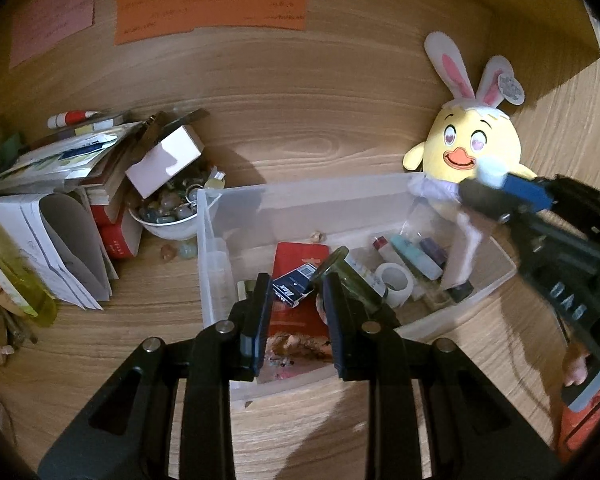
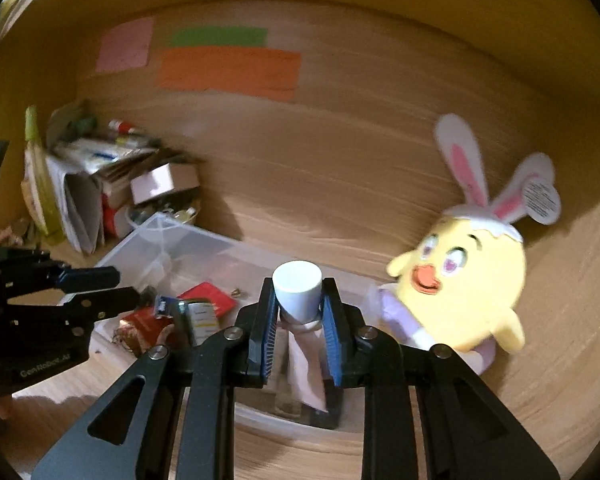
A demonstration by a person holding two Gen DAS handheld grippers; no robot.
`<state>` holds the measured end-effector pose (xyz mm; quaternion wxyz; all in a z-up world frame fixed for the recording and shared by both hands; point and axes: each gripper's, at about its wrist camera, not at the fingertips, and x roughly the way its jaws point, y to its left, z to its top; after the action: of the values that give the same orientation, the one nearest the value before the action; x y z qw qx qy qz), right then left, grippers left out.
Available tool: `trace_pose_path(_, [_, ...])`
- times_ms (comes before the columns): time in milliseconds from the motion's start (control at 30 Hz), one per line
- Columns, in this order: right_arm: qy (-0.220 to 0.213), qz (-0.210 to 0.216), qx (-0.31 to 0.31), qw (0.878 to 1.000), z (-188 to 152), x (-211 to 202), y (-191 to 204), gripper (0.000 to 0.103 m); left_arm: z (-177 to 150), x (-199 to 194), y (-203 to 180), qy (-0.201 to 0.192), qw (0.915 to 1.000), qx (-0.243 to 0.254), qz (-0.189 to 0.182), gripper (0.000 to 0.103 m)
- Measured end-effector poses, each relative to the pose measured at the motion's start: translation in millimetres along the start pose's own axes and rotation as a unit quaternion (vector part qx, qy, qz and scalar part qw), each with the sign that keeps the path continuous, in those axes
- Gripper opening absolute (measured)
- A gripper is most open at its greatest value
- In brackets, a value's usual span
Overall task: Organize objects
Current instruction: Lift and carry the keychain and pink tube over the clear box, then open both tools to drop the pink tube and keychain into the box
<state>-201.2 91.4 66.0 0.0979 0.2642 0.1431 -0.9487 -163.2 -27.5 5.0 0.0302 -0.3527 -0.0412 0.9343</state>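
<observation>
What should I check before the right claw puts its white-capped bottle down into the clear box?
1. Right claw grips the white-capped bottle: ok, pads press on it below the cap.
2. Bottle is over the clear plastic box: ok.
3. Free floor in the box below the bottle: cannot tell, small bottles and tape roll crowd that end.
4. Left claw is away from the drop spot: ok, at the box's other end.
5. Chick plush is outside the box: ok.
</observation>
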Motion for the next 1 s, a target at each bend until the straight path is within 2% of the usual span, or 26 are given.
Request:
trace_pose_path(67, [0.004,0.015,-0.006,1.000,1,5,10,0.023,0,-5,2,-0.005,1.0000,-0.005,-0.005,0.030])
trace_pose_path(133, [0.013,0.038,-0.006,0.999,1,11,18,0.023,0,-11,5,-0.014,0.9999,-0.009,-0.005,0.040])
trace_pose_path(200, [0.024,0.067,0.003,0.997,0,17,23,0.023,-1,-19,7,-0.027,0.9996,-0.011,-0.001,0.046])
trace_pose_path(333, [0.063,0.123,0.023,0.990,-6,38,32,0.025,-3,-32,12,-0.046,0.9988,-0.011,0.011,0.055])
trace_pose_path(433, [0.081,0.140,0.022,0.987,-10,46,40,0.029,-4,-37,16,-0.050,0.9986,-0.012,0.015,0.058])
trace_pose_path(533, [0.090,0.140,0.010,0.986,-14,49,48,0.035,-5,-38,18,-0.050,0.9986,-0.014,0.014,0.059])
trace_pose_path(667, [0.102,0.142,0.006,0.985,-18,51,51,0.061,-7,-40,21,-0.051,0.9983,-0.022,0.015,0.066])
trace_pose_path(1000, [0.073,0.129,0.042,0.988,-15,25,25,0.076,-9,-50,18,-0.058,0.9980,-0.022,0.011,0.076])
